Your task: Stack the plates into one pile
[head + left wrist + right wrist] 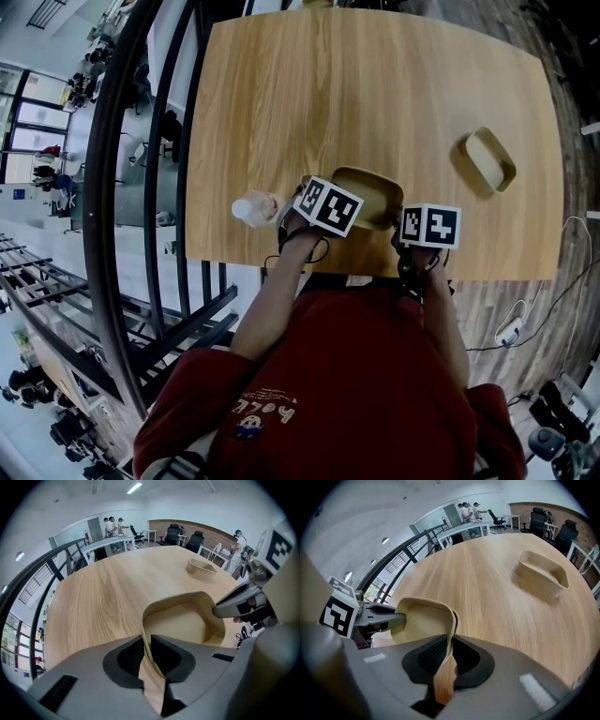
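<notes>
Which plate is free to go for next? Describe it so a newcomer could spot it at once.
Start from the wooden table and look toward its right edge. The far plate lies there alone, tan and rounded-rectangular. Unlike the near plate at the person's edge, no claw holds it.

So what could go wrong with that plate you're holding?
The left gripper and right gripper pinch only the thin rim of the plate, close to the table edge, so it could slip and fall off. The bottle is right beside the left gripper and might get knocked.
</notes>
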Motion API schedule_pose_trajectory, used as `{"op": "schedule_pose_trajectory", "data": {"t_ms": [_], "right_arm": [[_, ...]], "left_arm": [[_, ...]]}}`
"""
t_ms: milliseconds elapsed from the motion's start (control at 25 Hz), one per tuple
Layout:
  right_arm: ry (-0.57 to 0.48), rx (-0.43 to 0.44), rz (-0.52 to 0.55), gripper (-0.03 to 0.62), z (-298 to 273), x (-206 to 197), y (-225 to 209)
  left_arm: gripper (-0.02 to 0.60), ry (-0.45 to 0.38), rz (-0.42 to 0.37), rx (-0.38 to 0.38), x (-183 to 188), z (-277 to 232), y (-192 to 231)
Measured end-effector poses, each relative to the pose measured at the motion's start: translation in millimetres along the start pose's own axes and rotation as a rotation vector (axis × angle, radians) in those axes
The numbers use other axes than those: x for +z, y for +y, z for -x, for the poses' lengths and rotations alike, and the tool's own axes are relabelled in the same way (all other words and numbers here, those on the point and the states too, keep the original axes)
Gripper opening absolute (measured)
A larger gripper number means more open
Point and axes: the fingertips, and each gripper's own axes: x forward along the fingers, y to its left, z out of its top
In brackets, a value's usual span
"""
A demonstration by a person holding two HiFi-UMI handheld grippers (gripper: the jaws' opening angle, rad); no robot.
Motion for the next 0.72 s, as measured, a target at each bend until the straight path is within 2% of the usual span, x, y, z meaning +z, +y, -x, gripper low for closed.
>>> {"op": "schedule_pose_trajectory", "data": {"t_ms": [120,320,720], "right_arm": [[-0.011,-0.009,0.015,0.055,0.4,0.2,0.8],[-0.021,-0.01,0.021,0.08,-1.1,-0.7,-0.9],[-0.03,0.004,0.003,0.104,-11.2,0.6,-2.6]], "left_arm": [[0.07,-0.024,-0.004,0.033,-0.3,1.5,3.8],[0.101,-0.052,0.028,0.042,-1.6,2.8,10.8],[0.136,-0.046,0.052,0.063,-13.8,-13.7,16.4]]}}
